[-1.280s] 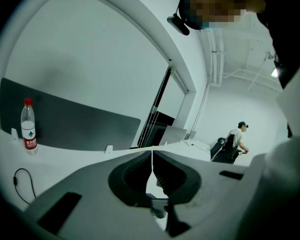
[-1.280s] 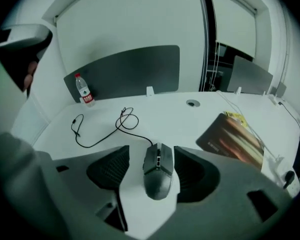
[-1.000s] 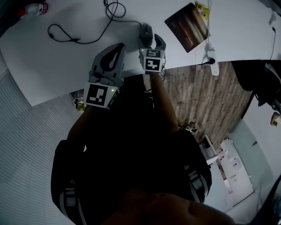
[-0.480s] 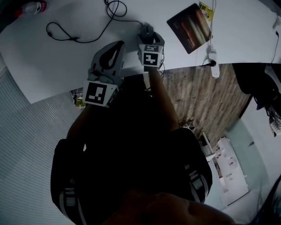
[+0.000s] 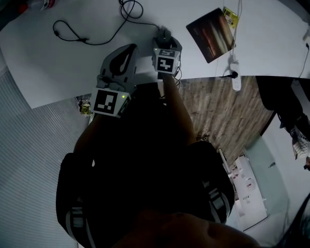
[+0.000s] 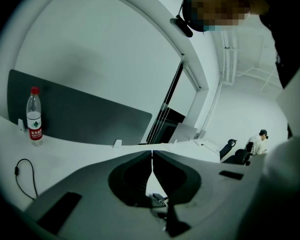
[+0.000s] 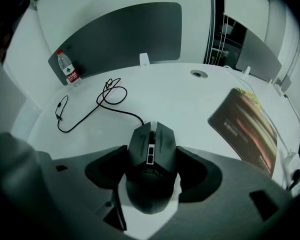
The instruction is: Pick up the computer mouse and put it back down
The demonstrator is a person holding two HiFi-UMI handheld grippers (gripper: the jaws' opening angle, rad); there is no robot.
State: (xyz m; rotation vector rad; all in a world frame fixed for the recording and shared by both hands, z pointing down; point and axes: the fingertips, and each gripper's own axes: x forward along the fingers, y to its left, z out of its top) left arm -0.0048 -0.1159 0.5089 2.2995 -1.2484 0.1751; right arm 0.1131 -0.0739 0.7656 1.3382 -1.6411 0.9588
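Note:
A dark computer mouse (image 7: 151, 154) lies lengthwise between the jaws of my right gripper (image 7: 151, 170), which is shut on its sides. Its black cable (image 7: 107, 101) trails across the white desk (image 7: 180, 91) in loops. In the head view the mouse (image 5: 163, 35) pokes out ahead of the right gripper (image 5: 167, 45) near the desk's front edge. Whether the mouse rests on the desk or hangs just above it cannot be told. My left gripper (image 5: 126, 53) hovers just left of it, shut and empty, its jaw tips meeting (image 6: 151, 156).
A dark mouse pad (image 7: 250, 129) lies to the right, and a water bottle (image 7: 68, 70) stands at the far left by a grey divider. A round cable hole (image 7: 198, 74) is at the back. A white power strip (image 5: 235, 75) hangs off the desk edge.
The right gripper's jaws have closed in from a wider spread onto the mouse. The left gripper has stayed put; the head view has shifted slightly.

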